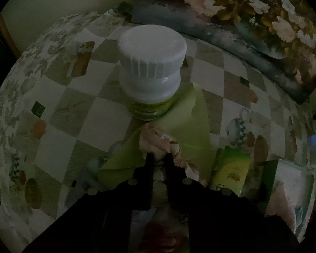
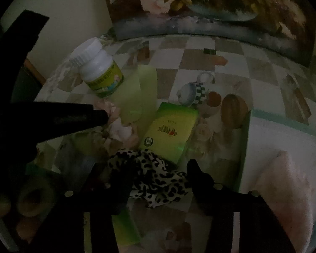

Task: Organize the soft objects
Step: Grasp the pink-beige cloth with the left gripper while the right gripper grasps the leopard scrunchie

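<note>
My left gripper (image 1: 159, 158) is shut on a pale pink floral cloth (image 1: 158, 143) that lies over a light green cloth (image 1: 185, 124) on the table. In the right wrist view the left gripper (image 2: 104, 116) reaches in from the left and pinches the same pink cloth (image 2: 122, 126). My right gripper (image 2: 158, 175) is open, its fingers on either side of a leopard-print cloth (image 2: 158, 179) lying on the table. The green cloth (image 2: 134, 92) lies beyond it.
A white-capped bottle with a green label (image 1: 151, 71) (image 2: 99, 71) stands on the green cloth's far edge. A green-yellow box (image 2: 170, 130) (image 1: 231, 170) lies beside the cloths. A green bin holding pink fabric (image 2: 284, 168) (image 1: 288, 189) is at the right. A floral painting (image 2: 200, 6) backs the checkered tablecloth (image 1: 84, 116).
</note>
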